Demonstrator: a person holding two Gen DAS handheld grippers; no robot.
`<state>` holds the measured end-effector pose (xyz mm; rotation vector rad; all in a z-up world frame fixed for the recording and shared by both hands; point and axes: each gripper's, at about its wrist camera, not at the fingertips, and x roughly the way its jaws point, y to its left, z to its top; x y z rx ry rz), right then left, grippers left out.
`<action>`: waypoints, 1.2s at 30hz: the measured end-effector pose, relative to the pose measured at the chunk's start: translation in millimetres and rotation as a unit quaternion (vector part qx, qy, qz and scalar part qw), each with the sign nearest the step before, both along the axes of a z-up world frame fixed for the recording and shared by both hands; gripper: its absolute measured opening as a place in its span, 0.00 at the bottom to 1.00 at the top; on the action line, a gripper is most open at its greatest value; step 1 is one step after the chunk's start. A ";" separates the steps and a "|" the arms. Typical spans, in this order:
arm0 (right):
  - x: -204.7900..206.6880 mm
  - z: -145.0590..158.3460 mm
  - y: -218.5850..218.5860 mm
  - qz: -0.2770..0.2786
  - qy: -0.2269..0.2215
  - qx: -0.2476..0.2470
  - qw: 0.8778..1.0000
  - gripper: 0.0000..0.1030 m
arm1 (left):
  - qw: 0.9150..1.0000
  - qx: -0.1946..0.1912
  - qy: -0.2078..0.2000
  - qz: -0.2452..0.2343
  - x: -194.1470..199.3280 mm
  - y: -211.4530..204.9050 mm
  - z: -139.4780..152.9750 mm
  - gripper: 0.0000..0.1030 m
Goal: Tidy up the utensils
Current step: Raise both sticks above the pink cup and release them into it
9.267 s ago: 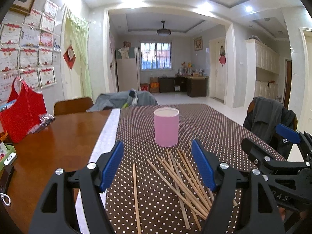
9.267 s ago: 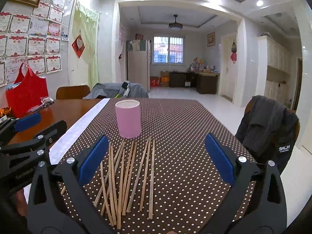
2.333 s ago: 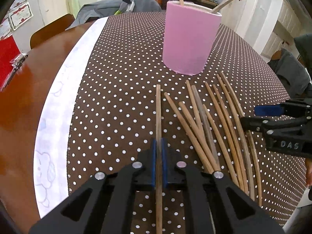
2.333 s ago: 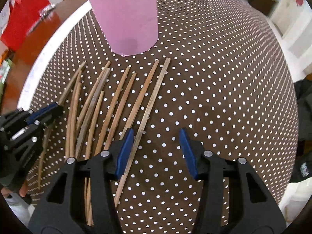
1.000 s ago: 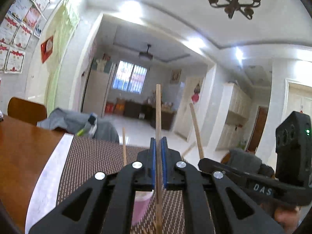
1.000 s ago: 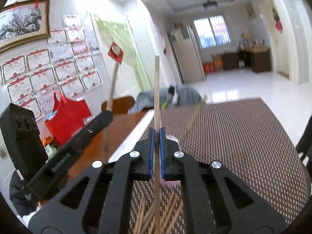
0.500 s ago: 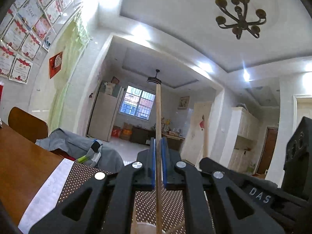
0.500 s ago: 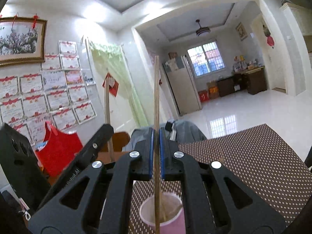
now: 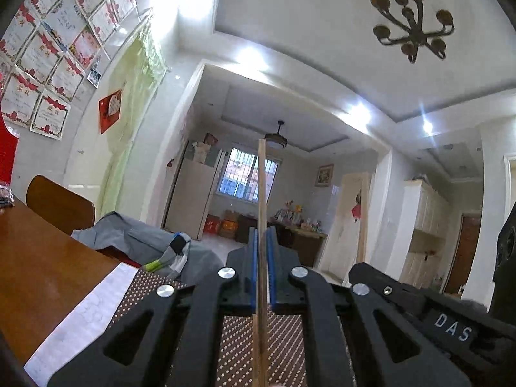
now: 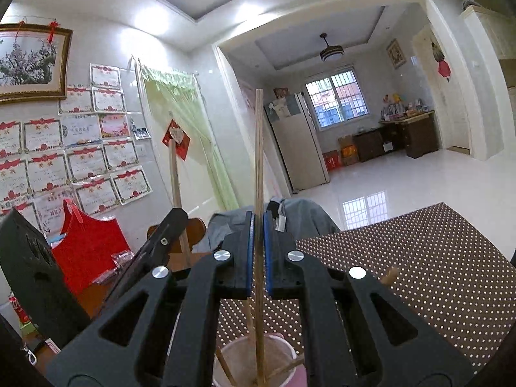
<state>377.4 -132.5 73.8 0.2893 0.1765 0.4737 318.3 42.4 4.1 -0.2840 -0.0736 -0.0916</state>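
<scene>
My left gripper (image 9: 262,242) is shut on a wooden chopstick (image 9: 262,193) and holds it upright above the dotted tablecloth (image 9: 238,348). My right gripper (image 10: 259,225) is shut on another chopstick (image 10: 259,148), also upright, its lower end inside the pink cup (image 10: 290,371) right below. Two or three chopsticks lean in the cup. The right gripper's body (image 9: 435,316) shows at the left view's right side with its chopstick (image 9: 362,219). The left gripper's body (image 10: 154,251) and chopstick (image 10: 175,174) show in the right view. The loose chopsticks on the table are hidden.
A brown wooden table (image 9: 42,274) with a white runner (image 9: 80,322) lies to the left. A red bag (image 10: 87,245) stands on it by the wall. A chair (image 9: 61,206) and a grey jacket (image 9: 138,238) are at the far end.
Both grippers have tilted further up and stayed shut on their chopsticks. The right chopstick's lower end has sunk into the pink cup.
</scene>
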 end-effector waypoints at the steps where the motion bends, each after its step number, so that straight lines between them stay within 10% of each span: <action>1: -0.5 -2.5 -0.9 0.001 0.002 -0.002 1.000 0.06 | 1.000 0.003 0.004 -0.002 -1.0 -0.5 -2.5 0.06; 20: -42.0 -17.4 -12.2 0.001 0.034 -0.038 0.999 0.06 | 0.996 0.034 0.069 -0.037 -44.6 -0.9 -13.7 0.06; 24: -46.3 -20.7 -11.3 -0.001 0.041 -0.045 0.998 0.06 | 0.995 0.040 0.088 -0.035 -50.3 -2.1 -15.7 0.26; 36: -52.6 -37.8 -2.9 -0.006 0.072 -0.072 0.995 0.06 | 0.987 0.051 0.154 -0.017 -63.2 5.7 -18.0 0.39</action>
